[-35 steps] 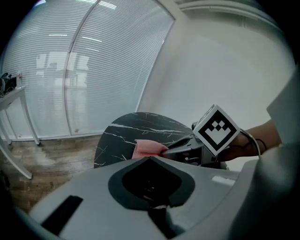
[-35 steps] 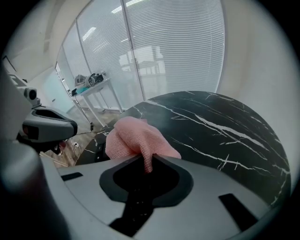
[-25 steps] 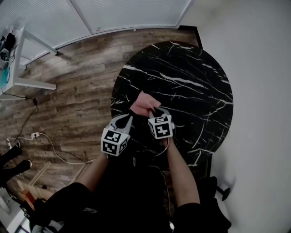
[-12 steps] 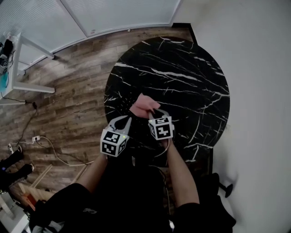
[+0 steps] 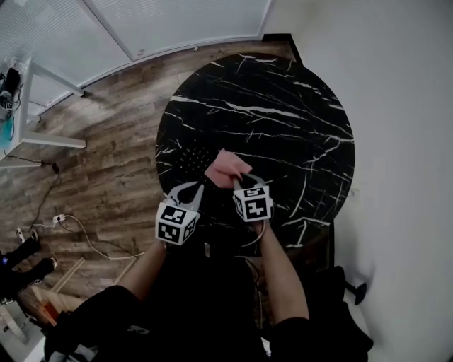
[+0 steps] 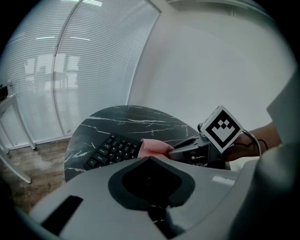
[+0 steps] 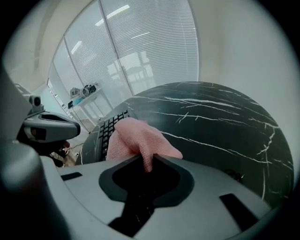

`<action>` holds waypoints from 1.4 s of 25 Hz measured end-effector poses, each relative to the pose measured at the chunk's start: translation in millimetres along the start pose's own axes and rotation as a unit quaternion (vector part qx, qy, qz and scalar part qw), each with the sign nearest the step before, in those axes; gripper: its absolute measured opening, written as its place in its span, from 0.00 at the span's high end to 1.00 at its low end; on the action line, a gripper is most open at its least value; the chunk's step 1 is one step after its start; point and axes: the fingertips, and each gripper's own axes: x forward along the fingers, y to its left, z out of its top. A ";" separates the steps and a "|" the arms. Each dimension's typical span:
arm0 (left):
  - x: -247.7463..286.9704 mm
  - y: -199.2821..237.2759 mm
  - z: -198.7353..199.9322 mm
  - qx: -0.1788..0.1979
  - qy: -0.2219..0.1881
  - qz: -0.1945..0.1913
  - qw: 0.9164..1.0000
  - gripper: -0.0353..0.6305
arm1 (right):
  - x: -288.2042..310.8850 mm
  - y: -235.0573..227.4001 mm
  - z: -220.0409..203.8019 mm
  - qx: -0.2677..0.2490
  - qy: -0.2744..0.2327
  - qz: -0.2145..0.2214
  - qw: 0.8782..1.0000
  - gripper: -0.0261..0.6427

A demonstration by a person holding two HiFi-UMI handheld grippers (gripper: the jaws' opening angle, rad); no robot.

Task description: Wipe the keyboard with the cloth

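Note:
A pink cloth (image 5: 226,168) hangs bunched from my right gripper (image 5: 244,179), which is shut on it just above the round black marble table (image 5: 297,92). In the right gripper view the cloth (image 7: 136,138) rises out of the jaws, with the black keyboard (image 7: 108,127) right behind it. That keyboard (image 5: 190,159) lies near the table's left edge and barely stands out against the dark top. My left gripper (image 5: 188,191) hovers by the keyboard's near end, open and holding nothing. From the left gripper view I see the keyboard (image 6: 114,149), the cloth (image 6: 153,147) and the right gripper's marker cube (image 6: 222,129).
Wooden floor (image 5: 106,170) lies left of the table, with a cable (image 5: 85,233) on it and a white desk frame (image 5: 42,134) further left. A white wall (image 5: 396,141) runs close along the table's right side. Window blinds (image 5: 177,21) are beyond.
The head view has drifted, so the table sits higher and more to the left. Both grippers and the cloth sit slightly lower in the picture; the right stays shut on the cloth.

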 end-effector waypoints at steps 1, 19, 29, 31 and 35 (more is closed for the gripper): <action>-0.4 -2.9 -0.6 0.004 0.001 0.000 1.000 0.95 | -2.0 -1.1 -2.7 0.001 -0.001 0.000 1.000 0.88; 12.1 -51.5 -17.8 0.022 0.022 -0.010 0.999 0.95 | -39.9 -24.3 -54.9 0.024 -0.012 -0.012 1.000 0.87; 16.7 -85.9 -38.3 0.027 0.031 -0.020 0.999 0.95 | -64.0 -41.7 -85.8 0.032 -0.012 -0.022 0.999 0.87; 17.5 -91.7 -40.9 0.029 0.032 -0.021 0.999 0.95 | -68.4 -45.0 -90.7 0.033 -0.012 -0.025 0.999 0.87; 19.9 -103.2 -43.3 0.031 0.032 -0.026 0.999 0.95 | -77.4 -51.2 -99.0 0.036 -0.014 -0.028 0.999 0.87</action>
